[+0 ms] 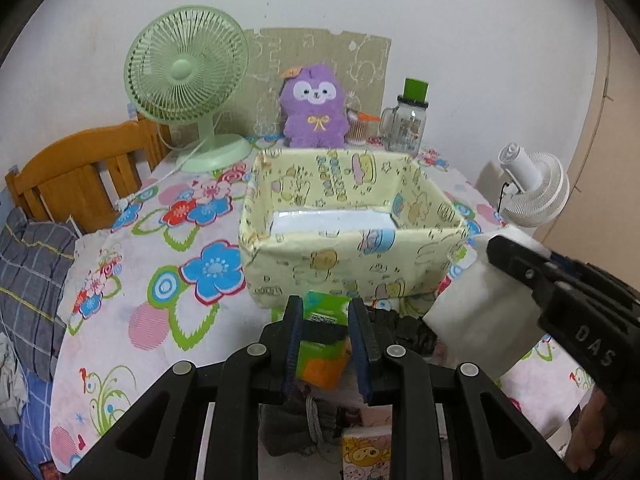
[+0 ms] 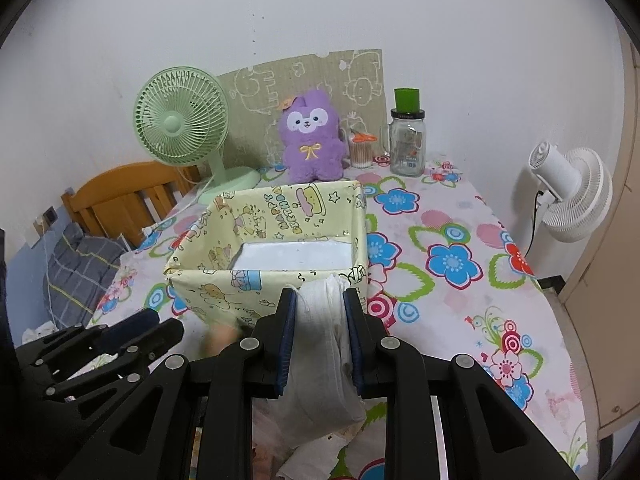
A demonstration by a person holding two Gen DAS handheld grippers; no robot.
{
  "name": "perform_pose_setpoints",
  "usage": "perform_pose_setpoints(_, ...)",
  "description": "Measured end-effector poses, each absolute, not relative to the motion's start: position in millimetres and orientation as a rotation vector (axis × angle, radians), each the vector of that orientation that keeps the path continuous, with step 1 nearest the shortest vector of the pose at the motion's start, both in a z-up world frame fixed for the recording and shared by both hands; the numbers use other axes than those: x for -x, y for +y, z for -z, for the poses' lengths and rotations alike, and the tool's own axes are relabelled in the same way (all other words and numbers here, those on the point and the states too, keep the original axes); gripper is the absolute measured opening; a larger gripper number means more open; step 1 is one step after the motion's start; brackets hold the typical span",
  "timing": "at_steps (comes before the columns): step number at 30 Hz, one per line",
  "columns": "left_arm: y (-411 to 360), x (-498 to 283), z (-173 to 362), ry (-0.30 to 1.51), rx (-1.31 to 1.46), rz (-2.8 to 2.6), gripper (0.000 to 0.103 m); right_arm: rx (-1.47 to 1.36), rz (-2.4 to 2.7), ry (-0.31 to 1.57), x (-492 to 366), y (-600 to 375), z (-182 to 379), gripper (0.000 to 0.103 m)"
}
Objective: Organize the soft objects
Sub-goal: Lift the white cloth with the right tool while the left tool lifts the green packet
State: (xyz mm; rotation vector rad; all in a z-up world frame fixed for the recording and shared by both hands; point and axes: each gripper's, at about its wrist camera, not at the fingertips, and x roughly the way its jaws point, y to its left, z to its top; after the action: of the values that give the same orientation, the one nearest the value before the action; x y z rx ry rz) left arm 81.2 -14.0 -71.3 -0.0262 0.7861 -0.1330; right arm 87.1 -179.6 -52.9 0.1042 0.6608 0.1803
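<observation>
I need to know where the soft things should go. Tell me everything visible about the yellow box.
The box is a rectangular open-topped bin, covered inside and out in pale yellow cartoon-print material that looks like paper or thin fabric, slightly wrinkled at the corners. Its floor is white and shiny; nothing shows inside. It stands upright on the floral tablecloth, in front of the purple plush. The left gripper and right gripper sit just short of its near wall, not touching it as far as I can see.

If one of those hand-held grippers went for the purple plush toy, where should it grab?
Probably around the purple plush toy at its narrower neck or upper body, coming from the front, above the yellow box. It sits upright facing forward against the cardboard, with the cotton-swab cup close beside it.
</observation>
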Motion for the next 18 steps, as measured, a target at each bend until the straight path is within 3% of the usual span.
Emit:
perform_pose_setpoints(4, -15, -82, 79, 0.815, 0.027, 0.140, 0.025, -0.105, -0.181, 0.671, -87, -180, 57, 0.027)
perform_pose_setpoints(5, -16, -82, 80, 0.817, 0.028, 0.143, 0.036, -0.106, -0.180, 0.673, -86, -180, 58, 0.026)
perform_pose_setpoints(10, -16, -85, 87, 0.828, 0.020, 0.129, 0.059, -0.106, -0.181, 0.693, -90, -177, 65, 0.026)
perform_pose_setpoints(18, -10, -100, 105, 0.886, 0.022, 0.115, 0.063, -0.105, -0.186, 0.740, -104, -171, 82, 0.026)
